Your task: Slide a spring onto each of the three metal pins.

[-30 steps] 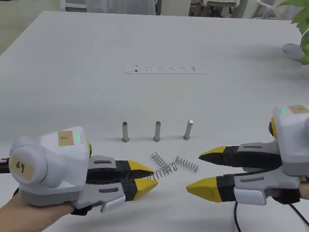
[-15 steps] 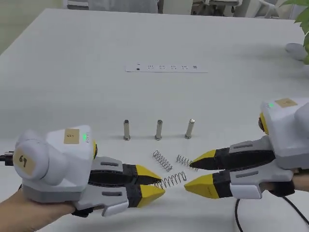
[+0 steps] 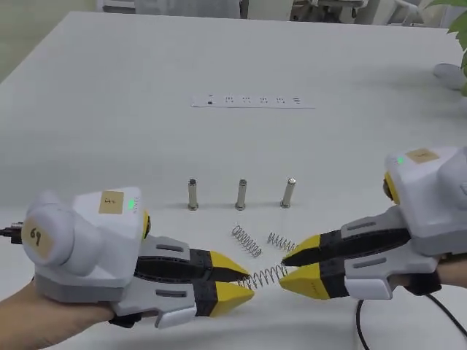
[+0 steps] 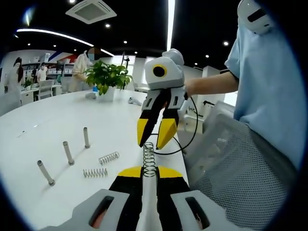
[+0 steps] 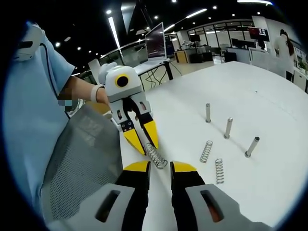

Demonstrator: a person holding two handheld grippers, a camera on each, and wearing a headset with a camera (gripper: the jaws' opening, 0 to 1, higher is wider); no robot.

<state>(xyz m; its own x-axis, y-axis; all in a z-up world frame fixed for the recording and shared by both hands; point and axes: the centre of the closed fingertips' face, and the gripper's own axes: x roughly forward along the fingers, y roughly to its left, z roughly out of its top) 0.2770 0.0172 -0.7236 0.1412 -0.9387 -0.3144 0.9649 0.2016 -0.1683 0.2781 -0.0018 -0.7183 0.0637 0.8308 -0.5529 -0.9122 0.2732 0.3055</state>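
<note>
Head view: the left tongs (image 3: 249,283) pinch one end of a spring (image 3: 266,275), whose other end reaches into the narrow gap of the right tongs (image 3: 283,270). Two more springs (image 3: 246,240) (image 3: 279,242) lie on the bench (image 3: 109,109) just before three bare upright pins (image 3: 193,194) (image 3: 241,195) (image 3: 288,192). Left gripper view: the spring (image 4: 149,156) rises from the left tongs' (image 4: 149,171) clamped tips to the right tongs (image 4: 150,144), whose jaws stand slightly apart about its far end. Right gripper view: the right tongs (image 5: 160,166) are parted with the spring's (image 5: 155,155) end between their tips, contact unclear, and the left tongs (image 5: 149,148) grip the other end.
</note>
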